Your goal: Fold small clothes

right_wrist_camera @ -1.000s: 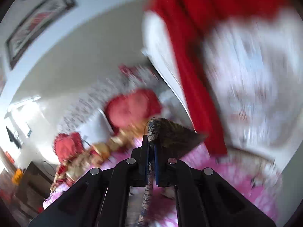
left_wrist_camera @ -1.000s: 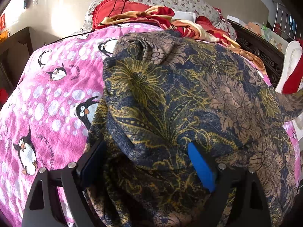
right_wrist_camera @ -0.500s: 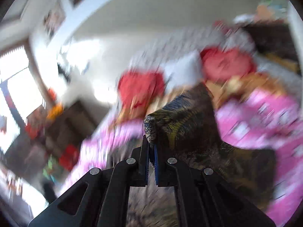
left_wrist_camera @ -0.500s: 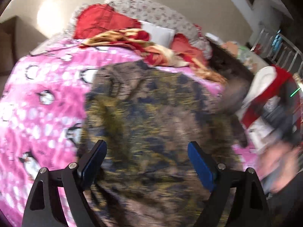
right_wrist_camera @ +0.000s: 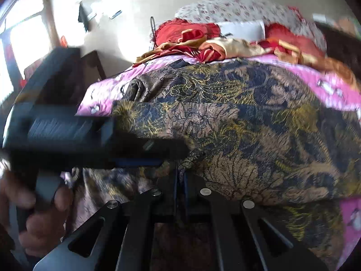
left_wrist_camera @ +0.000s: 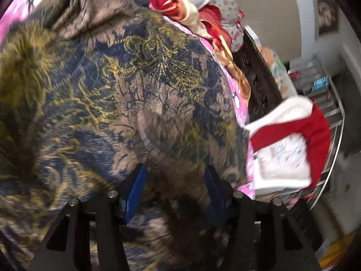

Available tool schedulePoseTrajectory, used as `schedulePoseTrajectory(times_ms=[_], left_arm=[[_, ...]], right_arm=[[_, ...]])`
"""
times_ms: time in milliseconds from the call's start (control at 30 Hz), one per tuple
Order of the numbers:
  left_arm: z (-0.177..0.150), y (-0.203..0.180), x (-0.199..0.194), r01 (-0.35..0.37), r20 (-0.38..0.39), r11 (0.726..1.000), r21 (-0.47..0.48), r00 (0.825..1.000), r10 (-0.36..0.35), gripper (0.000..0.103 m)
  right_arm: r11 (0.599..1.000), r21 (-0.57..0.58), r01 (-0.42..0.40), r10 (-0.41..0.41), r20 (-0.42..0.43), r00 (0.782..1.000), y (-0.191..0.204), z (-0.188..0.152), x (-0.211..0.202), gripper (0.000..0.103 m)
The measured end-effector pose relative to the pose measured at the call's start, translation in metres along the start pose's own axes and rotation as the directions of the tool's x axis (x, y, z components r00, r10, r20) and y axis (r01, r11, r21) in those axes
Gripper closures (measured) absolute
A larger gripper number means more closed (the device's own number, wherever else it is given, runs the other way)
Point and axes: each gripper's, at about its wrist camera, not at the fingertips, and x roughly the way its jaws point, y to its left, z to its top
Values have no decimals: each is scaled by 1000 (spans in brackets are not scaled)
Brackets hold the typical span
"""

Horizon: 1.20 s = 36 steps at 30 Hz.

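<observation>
A batik garment [left_wrist_camera: 126, 85] in navy, gold and brown lies spread over the pink penguin bedspread [left_wrist_camera: 241, 103]. It also fills the right wrist view [right_wrist_camera: 237, 117]. My left gripper [left_wrist_camera: 174, 187] is partly open, with a fold of the garment bunched between its blue pads. My right gripper [right_wrist_camera: 180, 180] is shut on an edge of the garment near its front. The left gripper's body [right_wrist_camera: 67, 131] crosses the right wrist view at left, held by a hand [right_wrist_camera: 40, 214].
Red and gold cloths and a floral pillow [right_wrist_camera: 225, 31] are piled at the head of the bed. A dark carved bed rail [left_wrist_camera: 259, 72], a red and white chair [left_wrist_camera: 293, 135] and a metal rack [left_wrist_camera: 329, 99] stand to the right.
My right gripper has swung down from the air to the bed, carrying the garment's edge across. My left gripper has turned right and narrowed its jaws around the cloth.
</observation>
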Motion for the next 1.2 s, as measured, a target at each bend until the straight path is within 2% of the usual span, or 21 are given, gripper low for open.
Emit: schedulePoseTrajectory(times_ms=[167, 267, 367, 433, 500, 633, 700, 767, 833, 867, 900, 933, 1000, 1067, 1133, 1200], left_arm=[[7, -2, 19, -37, -59, 999, -33, 998, 35, 47], [9, 1, 20, -18, -47, 997, -75, 999, 14, 44], [9, 1, 21, -21, -46, 997, -75, 999, 18, 42], [10, 0, 21, -27, -48, 997, -69, 999, 23, 42], [6, -2, 20, -30, -46, 998, -53, 999, 27, 42], [-6, -1, 16, -29, -31, 1000, 8, 999, 29, 43], [-11, -1, 14, -31, -18, 999, 44, 999, 32, 43], [-16, -2, 12, -49, 8, 997, 63, 999, 49, 48], [-18, -2, 10, -75, 38, 995, 64, 997, 72, 62], [-20, -3, 8, -100, 54, 993, 70, 994, 96, 70], [-22, -6, 6, -144, 73, 986, 87, 988, 138, 91], [-24, -9, 3, -181, 88, 978, 108, 981, 171, 99], [-25, -20, -7, -197, 129, 967, 159, 976, 178, 99], [-25, -41, -25, -196, 177, 950, 242, 972, 155, 99], [-23, -68, -46, -154, 212, 934, 321, 973, 87, 99], [-19, -95, -73, -125, 251, 912, 390, 968, 25, 99]], right_arm=[[1000, -23, 10, -10, -6, 1000, 2, -4, 1, 93], [999, -43, 16, -16, -8, 1000, 7, -4, 6, 93], [998, -57, 23, -23, -6, 1000, 8, -6, 2, 93], [997, -72, 32, -33, -12, 999, 10, -6, -1, 88], [996, -79, 42, -44, -19, 999, 11, -8, -7, 78], [989, -57, 133, -137, -58, 989, -6, -22, -29, 77], [971, -48, 233, -237, -112, 965, -22, -35, -38, 77], [959, -12, 283, -280, -173, 944, -40, -48, -42, 76], [966, 56, 253, -240, -175, 955, -55, -57, -47, 74], [969, 81, 233, -218, -163, 962, -59, -58, -49, 73], [971, 94, 222, -205, -159, 966, -62, -59, -48, 73], [971, 97, 217, -201, -151, 968, -63, -60, -48, 73], [971, 93, 218, -205, -137, 969, -62, -61, -49, 72], [971, 87, 221, -209, -128, 970, -61, -63, -50, 72], [972, 87, 220, -208, -126, 970, -60, -65, -53, 72], [973, 94, 211, -199, -124, 972, -60, -65, -54, 72]])
